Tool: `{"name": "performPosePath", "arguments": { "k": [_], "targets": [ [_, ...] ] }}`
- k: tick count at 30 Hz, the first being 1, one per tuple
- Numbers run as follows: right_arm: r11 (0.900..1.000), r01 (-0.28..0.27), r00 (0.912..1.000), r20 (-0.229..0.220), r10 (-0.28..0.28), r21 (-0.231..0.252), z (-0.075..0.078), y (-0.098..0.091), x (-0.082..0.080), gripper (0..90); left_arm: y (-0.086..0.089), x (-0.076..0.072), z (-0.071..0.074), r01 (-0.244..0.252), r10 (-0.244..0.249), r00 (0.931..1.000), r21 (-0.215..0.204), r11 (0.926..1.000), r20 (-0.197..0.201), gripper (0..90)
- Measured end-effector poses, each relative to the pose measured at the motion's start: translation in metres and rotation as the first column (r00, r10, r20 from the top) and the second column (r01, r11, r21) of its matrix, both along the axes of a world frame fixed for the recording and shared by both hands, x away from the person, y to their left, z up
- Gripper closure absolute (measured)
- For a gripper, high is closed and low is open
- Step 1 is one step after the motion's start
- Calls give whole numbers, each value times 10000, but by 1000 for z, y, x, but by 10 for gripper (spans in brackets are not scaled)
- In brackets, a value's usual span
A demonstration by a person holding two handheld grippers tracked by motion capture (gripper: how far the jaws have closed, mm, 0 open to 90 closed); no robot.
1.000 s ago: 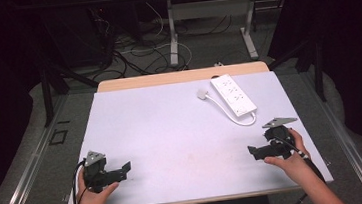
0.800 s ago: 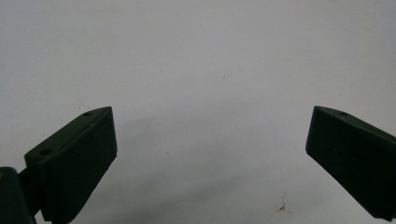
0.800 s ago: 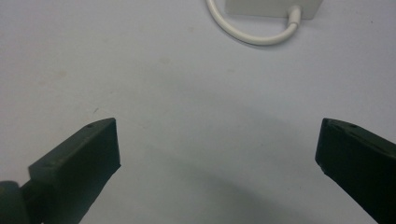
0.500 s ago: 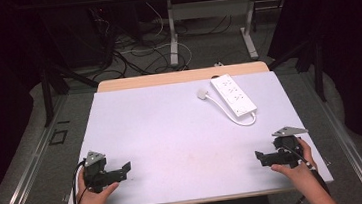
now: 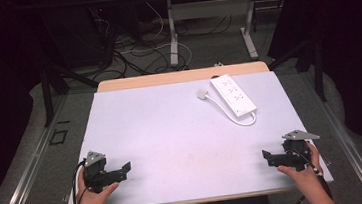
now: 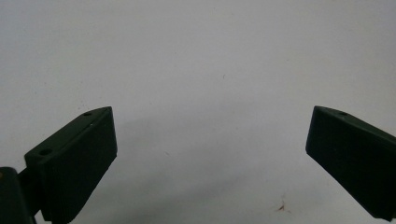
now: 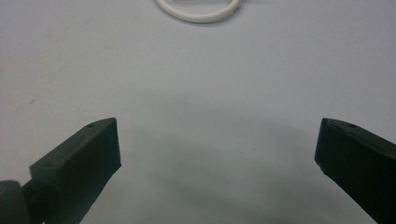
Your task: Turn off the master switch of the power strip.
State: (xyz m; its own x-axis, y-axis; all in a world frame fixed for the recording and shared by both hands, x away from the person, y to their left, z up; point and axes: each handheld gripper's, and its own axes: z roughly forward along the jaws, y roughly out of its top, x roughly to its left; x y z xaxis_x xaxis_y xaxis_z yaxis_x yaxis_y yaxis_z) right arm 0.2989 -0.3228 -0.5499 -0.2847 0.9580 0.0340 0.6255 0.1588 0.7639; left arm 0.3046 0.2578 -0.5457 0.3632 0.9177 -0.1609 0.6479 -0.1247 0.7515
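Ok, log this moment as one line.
left gripper: open, empty | right gripper: open, empty | power strip: far right, untouched

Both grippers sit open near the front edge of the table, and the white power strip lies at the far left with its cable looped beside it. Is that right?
Not quite. The power strip lies at the far right of the table, as the high view shows. The rest holds: the left gripper and right gripper sit open near the front edge, and the cable loops beside the strip.

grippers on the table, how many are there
2. The left gripper sits at the table's near left corner, the right gripper at its near right corner; both have jaws wide open, holding nothing.
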Motion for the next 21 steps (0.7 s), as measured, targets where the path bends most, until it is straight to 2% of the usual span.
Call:
{"name": "performPosePath", "arguments": {
  "k": [5,11,21],
  "targets": [
    [9996,250,9997,76,-251,132,-5,-6,0,3,0,0,0,7,-7,10000,-3,10000,-4,21],
    [9986,527,9984,194,-527,-25,-9,-14,1,6,0,0,0,-4,4,10000,-24,10000,1,21],
    [9960,879,9961,78,-880,140,-14,-19,2,8,0,0,0,5,-5,10000,-46,10000,3,21]
  ]
}}
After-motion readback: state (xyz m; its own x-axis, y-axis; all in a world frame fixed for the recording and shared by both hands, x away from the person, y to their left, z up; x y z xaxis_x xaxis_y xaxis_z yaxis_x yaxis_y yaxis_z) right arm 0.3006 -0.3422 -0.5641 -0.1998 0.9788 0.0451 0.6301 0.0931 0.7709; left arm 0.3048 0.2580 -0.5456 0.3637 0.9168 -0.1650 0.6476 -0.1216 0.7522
